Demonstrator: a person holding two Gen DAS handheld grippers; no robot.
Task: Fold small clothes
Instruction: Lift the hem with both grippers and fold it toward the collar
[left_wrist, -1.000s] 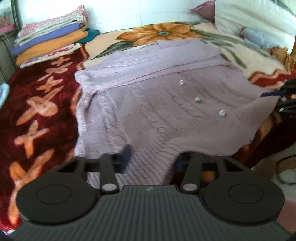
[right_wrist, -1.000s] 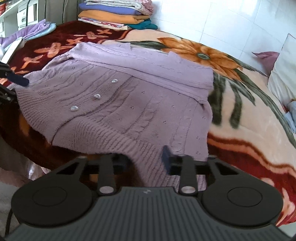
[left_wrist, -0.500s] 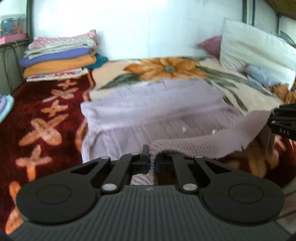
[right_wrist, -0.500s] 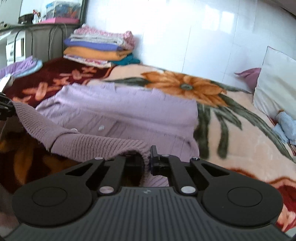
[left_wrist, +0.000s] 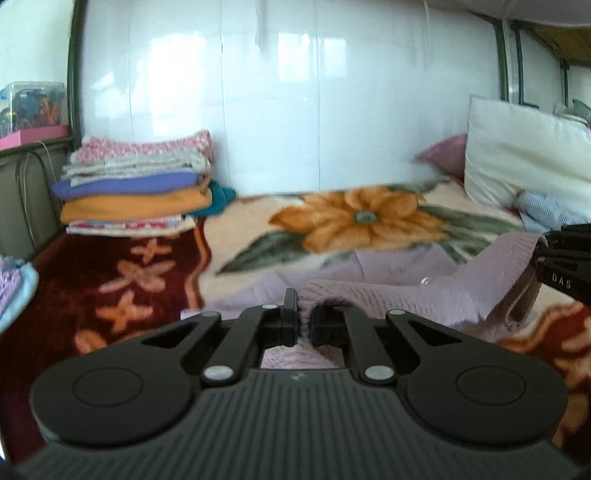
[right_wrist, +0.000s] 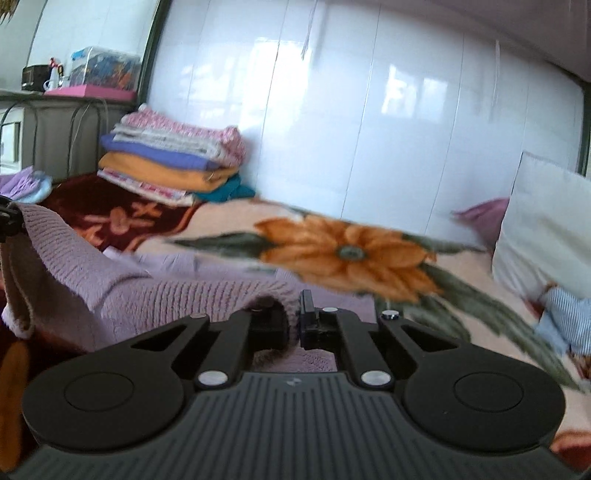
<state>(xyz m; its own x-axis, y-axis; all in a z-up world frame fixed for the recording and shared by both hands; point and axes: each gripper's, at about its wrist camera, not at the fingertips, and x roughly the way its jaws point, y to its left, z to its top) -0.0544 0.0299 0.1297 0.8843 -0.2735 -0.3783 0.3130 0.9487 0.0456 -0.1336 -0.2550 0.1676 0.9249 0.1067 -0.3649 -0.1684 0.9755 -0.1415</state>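
A lilac knitted cardigan (left_wrist: 436, 291) lies on the flowered bed blanket (left_wrist: 354, 218). Its ribbed bottom hem is lifted off the bed and hangs between both grippers. My left gripper (left_wrist: 303, 325) is shut on one hem corner. My right gripper (right_wrist: 293, 321) is shut on the other hem corner of the cardigan (right_wrist: 155, 295). The right gripper also shows at the right edge of the left wrist view (left_wrist: 565, 266), holding the far corner. The left gripper shows at the left edge of the right wrist view (right_wrist: 9, 221). The cardigan's lower part is hidden behind the grippers.
A stack of folded clothes (left_wrist: 136, 188) sits at the back left of the bed against the white wall. A white pillow (left_wrist: 524, 155) and a striped blue garment (left_wrist: 546, 210) lie at the back right. A dark red patterned blanket area (left_wrist: 110, 288) covers the left.
Both grippers have closed on the cardigan's bottom hem and lifted it up and toward the collar. The views now look more level across the bed.
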